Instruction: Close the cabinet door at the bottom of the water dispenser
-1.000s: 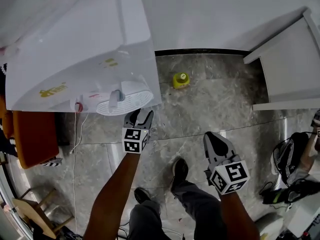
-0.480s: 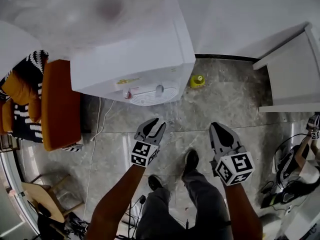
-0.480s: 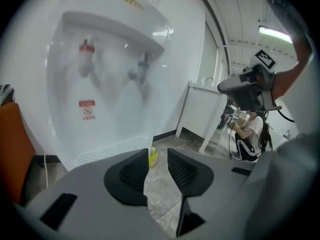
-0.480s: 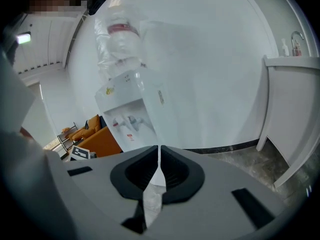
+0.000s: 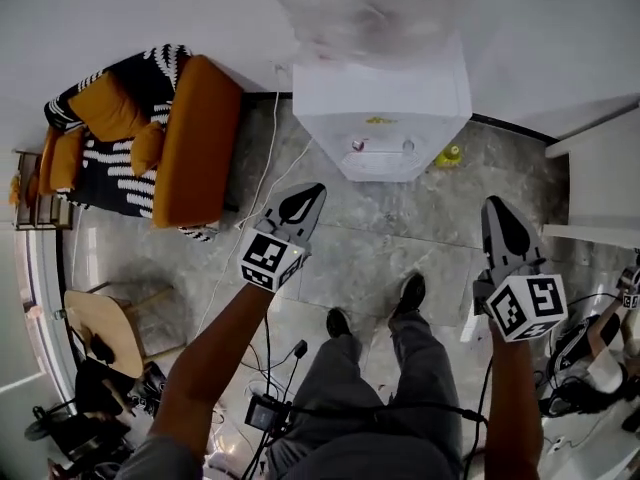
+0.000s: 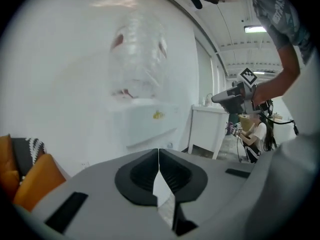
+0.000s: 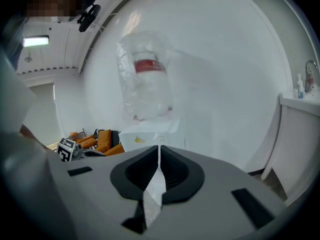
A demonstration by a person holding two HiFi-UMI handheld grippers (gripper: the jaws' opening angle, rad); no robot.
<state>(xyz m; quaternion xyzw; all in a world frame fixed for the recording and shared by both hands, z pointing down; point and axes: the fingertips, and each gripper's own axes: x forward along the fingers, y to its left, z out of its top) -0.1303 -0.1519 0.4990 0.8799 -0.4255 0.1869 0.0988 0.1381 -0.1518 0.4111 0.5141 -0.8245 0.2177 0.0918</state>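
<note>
Left gripper (image 5: 308, 196) first: its jaws have just been closing and now meet tip to tip with nothing between them. Our right gripper (image 5: 497, 218) likewise has its jaws pressed together and empty. Both hang in the air above the floor (image 5: 350, 258), grey marbled tiles, with our dark shoes (image 5: 410, 293) between them. Further out, an orange sofa (image 5: 190, 138) with a black-and-white striped throw stands along the floor's left side, and a white cord (image 5: 268, 158) runs over the tiles beside it. The water dispenser (image 5: 385, 118) stands at the floor's far edge against the white wall (image 5: 560, 28), well apart from both grippers, with a clear bottle (image 5: 370, 8) on top. From above we cannot make out its bottom cabinet door. A small yellow object (image 5: 448, 155) lies just beside its right corner, and white furniture (image 5: 600, 168) fills the right edge.
</note>
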